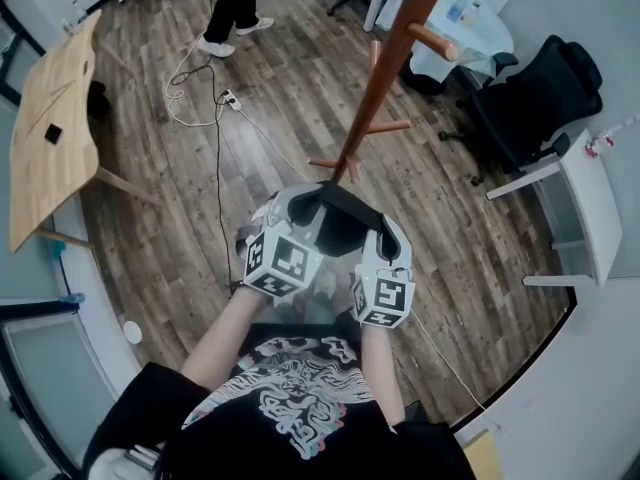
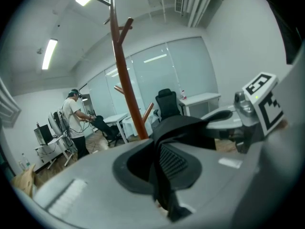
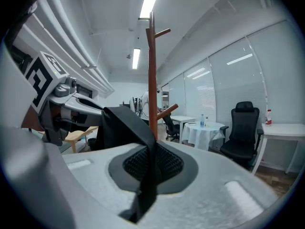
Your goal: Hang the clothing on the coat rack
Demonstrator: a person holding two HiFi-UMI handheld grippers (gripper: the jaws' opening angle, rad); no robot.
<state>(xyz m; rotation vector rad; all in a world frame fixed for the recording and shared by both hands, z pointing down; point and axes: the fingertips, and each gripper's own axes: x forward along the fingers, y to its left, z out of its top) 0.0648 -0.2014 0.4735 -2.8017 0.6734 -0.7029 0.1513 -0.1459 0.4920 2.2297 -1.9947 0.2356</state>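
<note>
A piece of black clothing (image 1: pixel 345 218) is stretched between my two grippers at chest height. My left gripper (image 1: pixel 303 211) is shut on one edge of it; in the left gripper view the black fabric (image 2: pixel 164 142) is pinched between the grey jaws. My right gripper (image 1: pixel 385 238) is shut on the other edge, where a black fold (image 3: pixel 125 125) runs down into the closed jaws. The brown wooden coat rack (image 1: pixel 385 68) stands just ahead of both grippers, its pole (image 3: pixel 152 80) with angled pegs rising above the fabric. It also shows as a pole (image 2: pixel 125 75) in the left gripper view.
A black office chair (image 1: pixel 535 93) and a white desk (image 1: pixel 590 198) stand to the right. A round table with a white cloth (image 1: pixel 470 28) is behind the rack. A wooden table (image 1: pixel 50 128) sits left, cables (image 1: pixel 215 118) trail on the floor, and a person (image 1: pixel 235 8) stands far back.
</note>
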